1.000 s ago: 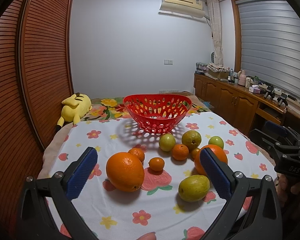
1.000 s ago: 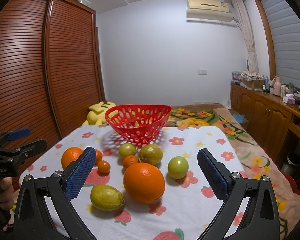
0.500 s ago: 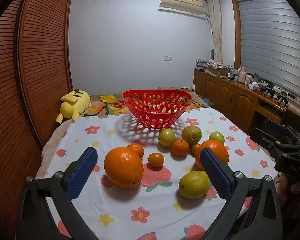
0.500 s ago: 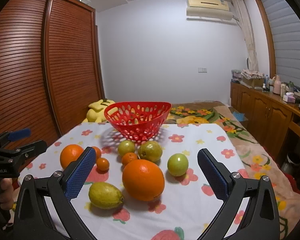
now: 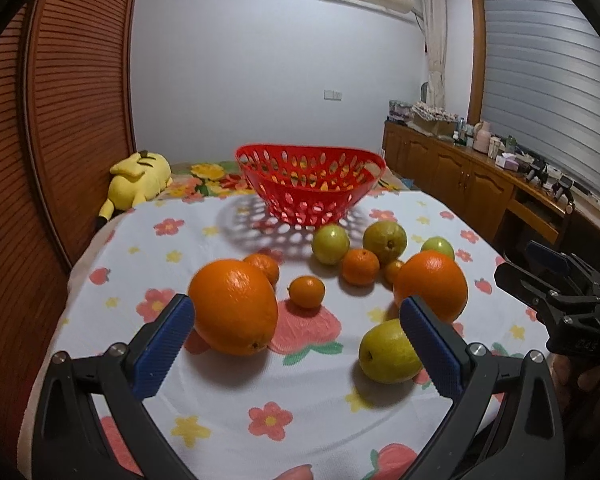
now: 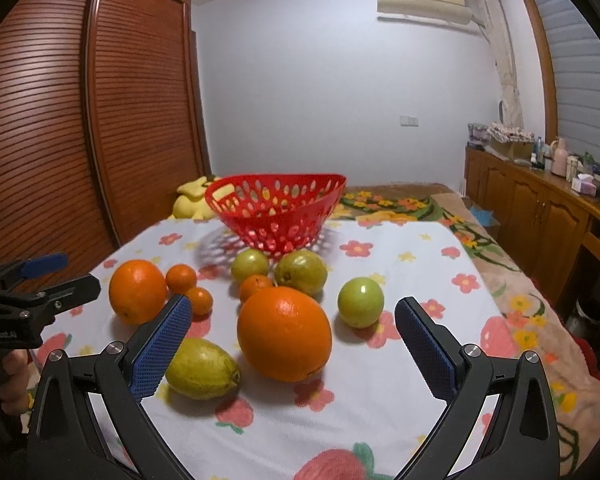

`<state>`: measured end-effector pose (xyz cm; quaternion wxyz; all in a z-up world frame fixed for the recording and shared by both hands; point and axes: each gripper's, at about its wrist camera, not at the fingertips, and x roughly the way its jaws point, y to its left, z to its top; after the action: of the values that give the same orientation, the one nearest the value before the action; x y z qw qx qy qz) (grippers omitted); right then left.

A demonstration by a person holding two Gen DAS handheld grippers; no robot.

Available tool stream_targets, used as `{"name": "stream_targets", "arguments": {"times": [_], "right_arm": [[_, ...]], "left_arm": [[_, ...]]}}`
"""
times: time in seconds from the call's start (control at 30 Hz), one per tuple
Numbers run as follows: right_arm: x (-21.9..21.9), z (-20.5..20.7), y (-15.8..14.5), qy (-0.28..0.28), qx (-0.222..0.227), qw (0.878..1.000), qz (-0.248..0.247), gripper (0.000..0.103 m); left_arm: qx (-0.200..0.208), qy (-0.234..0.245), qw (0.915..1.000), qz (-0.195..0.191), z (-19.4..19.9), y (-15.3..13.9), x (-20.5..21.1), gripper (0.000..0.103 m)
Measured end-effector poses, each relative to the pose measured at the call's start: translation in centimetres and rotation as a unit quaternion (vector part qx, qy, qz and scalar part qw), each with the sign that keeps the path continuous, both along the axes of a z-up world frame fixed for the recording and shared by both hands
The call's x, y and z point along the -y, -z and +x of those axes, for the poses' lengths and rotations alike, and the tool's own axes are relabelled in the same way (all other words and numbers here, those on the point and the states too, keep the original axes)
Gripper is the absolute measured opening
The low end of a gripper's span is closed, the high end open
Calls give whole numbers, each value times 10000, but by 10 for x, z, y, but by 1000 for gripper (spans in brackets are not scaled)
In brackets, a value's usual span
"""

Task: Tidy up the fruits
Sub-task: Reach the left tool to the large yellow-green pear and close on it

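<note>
A red perforated basket [image 5: 309, 184] [image 6: 278, 208] stands empty at the far end of the flowered tablecloth [image 5: 236, 396]. In front of it lie several loose fruits: two big oranges [image 5: 233, 306] [image 6: 284, 333], small mandarins [image 5: 307, 291], green-yellow pears [image 5: 386, 353] [image 6: 201, 369] and a green apple [image 6: 360, 302]. My left gripper [image 5: 296, 346] is open low over the near edge, its left pad beside one big orange. My right gripper [image 6: 293, 346] is open, with the other big orange just beyond its fingers. Each gripper shows at the edge of the other's view.
A yellow plush toy [image 5: 138, 178] lies on the bed behind the table at the left. A slatted wooden wardrobe [image 6: 40, 120] fills the left side. A wooden sideboard [image 5: 460, 184] with small items runs along the right wall under a shuttered window.
Both grippers have moved forward and lower toward the fruit, so the oranges and pears look larger and nearer. Both stay open; no fruit has shifted.
</note>
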<state>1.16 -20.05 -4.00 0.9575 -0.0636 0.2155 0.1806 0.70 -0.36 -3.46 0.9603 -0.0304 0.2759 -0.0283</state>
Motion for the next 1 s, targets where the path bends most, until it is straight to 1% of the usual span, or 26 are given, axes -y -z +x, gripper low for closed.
{"name": "stream_targets", "arguments": {"times": [0.2,0.37,0.6,0.8,0.83,0.97,1.0], "right_arm": [[1,7,15,-23,-176,9998,-59,103],[6,12,22,-14,-306,9995,-66,103],[15,17,25,13,-411,9991,-74,103],[21,24,24,-31,-504,9987,-60,103],[21,25,24,-62,-529,9986,-53,103],[21,30,26,-116,-597,9981,-32,103],[21,31,26,-129,-612,9980,-36,103]], "left_arm": [[-221,203,9995,-45,10,14,8,103],[-433,472,9979,-64,20,25,19,103],[-790,1004,9918,-67,34,37,36,103],[-1196,1386,9826,-311,43,47,41,97],[-1233,1423,9816,-307,44,49,43,95],[-1331,1632,9770,-349,48,51,49,93],[-1352,1685,9757,-365,50,52,51,87]]}}
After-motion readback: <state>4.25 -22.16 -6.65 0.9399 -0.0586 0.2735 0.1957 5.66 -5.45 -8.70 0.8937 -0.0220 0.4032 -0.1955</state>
